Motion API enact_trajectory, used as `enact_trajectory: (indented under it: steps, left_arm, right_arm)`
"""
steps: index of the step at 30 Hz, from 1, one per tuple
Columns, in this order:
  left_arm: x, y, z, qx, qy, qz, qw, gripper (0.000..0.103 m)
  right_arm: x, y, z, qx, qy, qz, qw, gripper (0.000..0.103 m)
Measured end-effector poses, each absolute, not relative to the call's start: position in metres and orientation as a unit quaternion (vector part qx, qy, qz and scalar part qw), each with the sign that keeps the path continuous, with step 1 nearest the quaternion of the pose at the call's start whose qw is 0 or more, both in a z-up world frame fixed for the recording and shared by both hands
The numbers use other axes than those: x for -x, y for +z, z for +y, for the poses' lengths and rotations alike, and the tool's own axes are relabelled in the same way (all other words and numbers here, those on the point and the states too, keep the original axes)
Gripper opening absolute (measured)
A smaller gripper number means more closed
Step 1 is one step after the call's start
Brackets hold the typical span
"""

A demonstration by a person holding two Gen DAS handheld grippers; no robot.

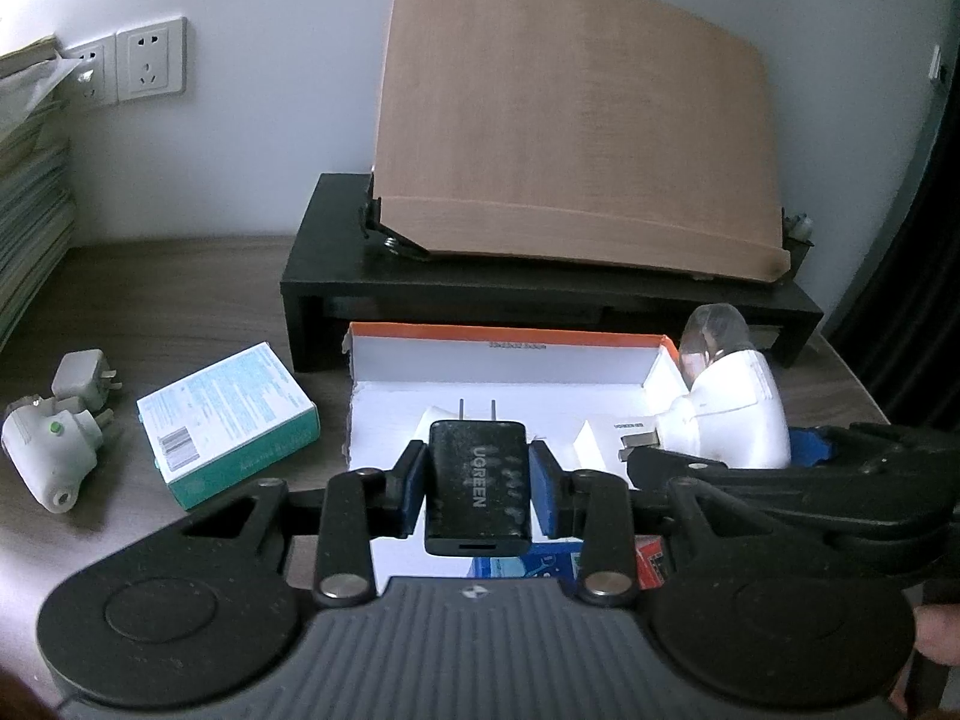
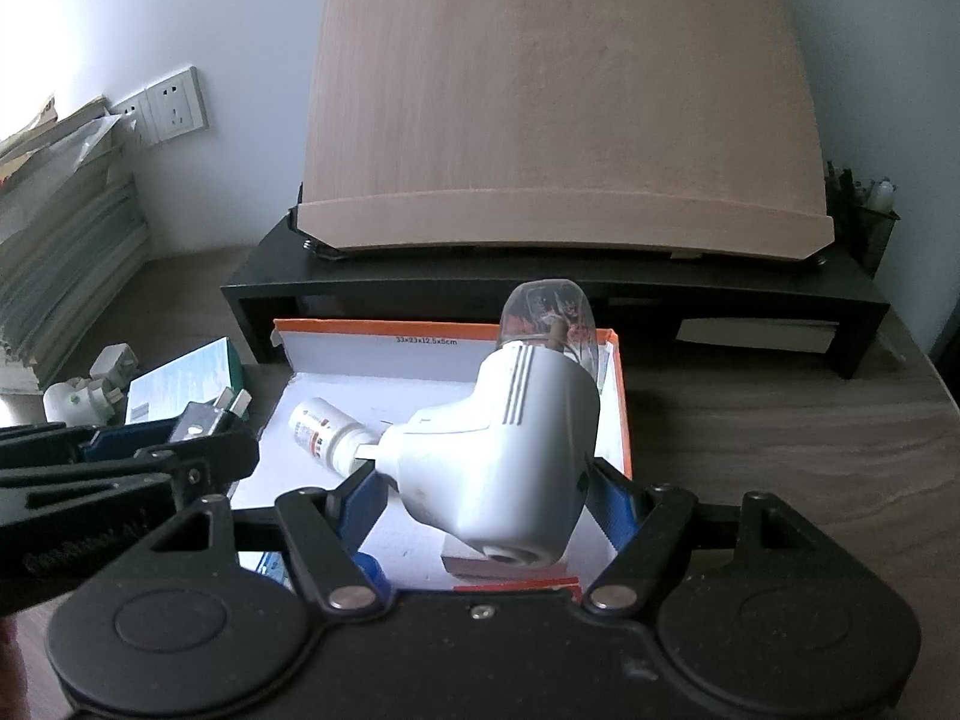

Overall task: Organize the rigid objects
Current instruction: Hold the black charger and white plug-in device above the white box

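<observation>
Blue pads of the left hand-held gripper (image 1: 479, 483) clamp a black charger (image 1: 478, 483), prongs pointing far, above the near part of an orange-rimmed white box (image 1: 504, 337). To its right, the right hand-held gripper (image 2: 486, 495) is clamped on a white plug-in device (image 2: 501, 459) with a clear cap, over the same box. A small white bottle (image 2: 321, 435) seems to lie inside. On the worktop (image 1: 180, 300) to the left lie a teal carton (image 1: 231, 423) and 2 white adapters (image 1: 60, 426).

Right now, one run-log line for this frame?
left gripper: shut on black charger | right gripper: shut on white plug-in device | both over open box | green box: on desk
</observation>
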State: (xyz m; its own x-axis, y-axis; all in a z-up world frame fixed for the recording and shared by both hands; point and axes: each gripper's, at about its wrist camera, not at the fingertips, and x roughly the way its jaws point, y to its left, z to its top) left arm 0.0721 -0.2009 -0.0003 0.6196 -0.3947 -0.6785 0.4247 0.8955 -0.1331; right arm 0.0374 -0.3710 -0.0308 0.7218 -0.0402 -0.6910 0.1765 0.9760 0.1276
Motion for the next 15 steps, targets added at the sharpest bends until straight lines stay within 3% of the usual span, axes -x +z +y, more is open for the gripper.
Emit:
enact_trajectory:
  steps: [15]
  left_arm:
    - [-0.088,-0.006,-0.206,-0.015,-0.215,0.378,0.9,0.036]
  right_arm:
    - [-0.054,-0.044,-0.381,-0.084,-0.051,0.387,0.917,0.086]
